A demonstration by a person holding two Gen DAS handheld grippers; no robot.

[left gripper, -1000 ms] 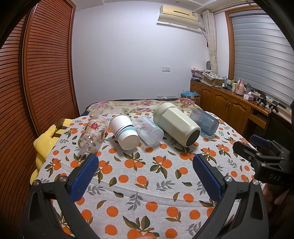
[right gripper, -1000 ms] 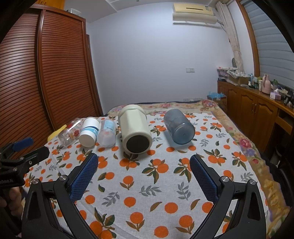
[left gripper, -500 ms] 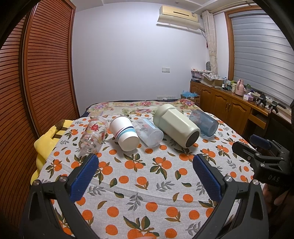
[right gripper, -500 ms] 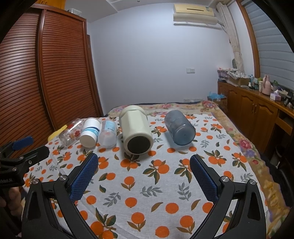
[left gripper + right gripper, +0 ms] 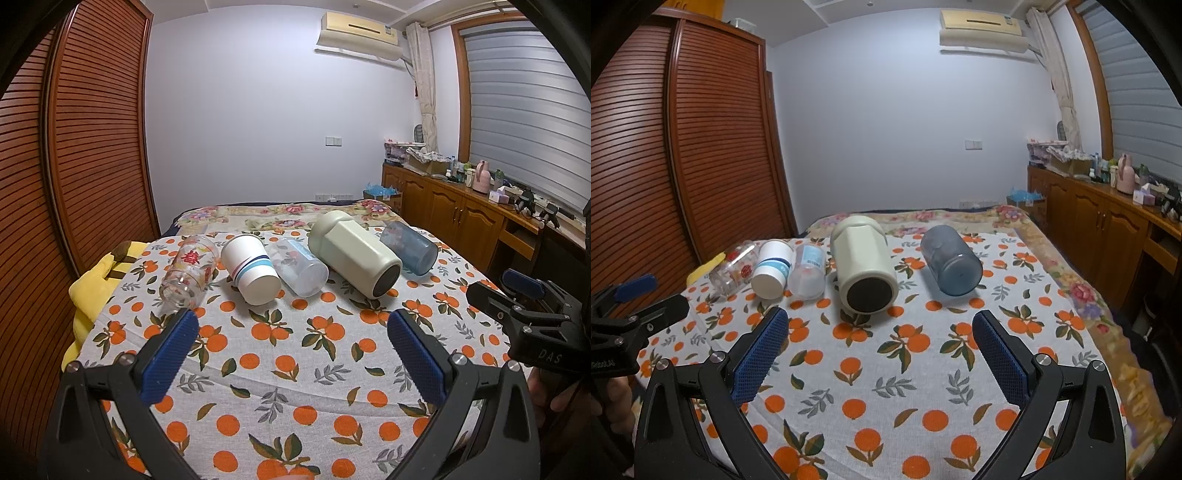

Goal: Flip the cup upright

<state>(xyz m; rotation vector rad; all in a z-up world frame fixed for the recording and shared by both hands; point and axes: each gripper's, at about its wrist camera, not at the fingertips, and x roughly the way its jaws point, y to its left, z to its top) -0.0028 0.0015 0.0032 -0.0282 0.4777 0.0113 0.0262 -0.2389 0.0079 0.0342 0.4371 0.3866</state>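
Surface: bed w/ orange-print cloth [image 5: 280, 354]; all cups lie on their sides in a row across it.
Cups, L to R: clear glass w/ red print [image 5: 188, 271], white paper cup w/ blue stripes [image 5: 251, 269], clear plastic cup [image 5: 299, 267], big cream mug [image 5: 354, 258], blue tumbler [image 5: 951, 260].
Spacing: first four packed close together; blue tumbler set apart from the mug in right wrist view.
Left gripper [image 5: 291, 354]: jaws spread wide, nothing held, kept short of the row.
Right gripper [image 5: 879, 354]: jaws spread wide, nothing held; mug and blue tumbler seen ahead of it.
Beside bed: yellow cushion [image 5: 86, 291] at L edge, wooden cabinets [image 5: 454, 218] on R.
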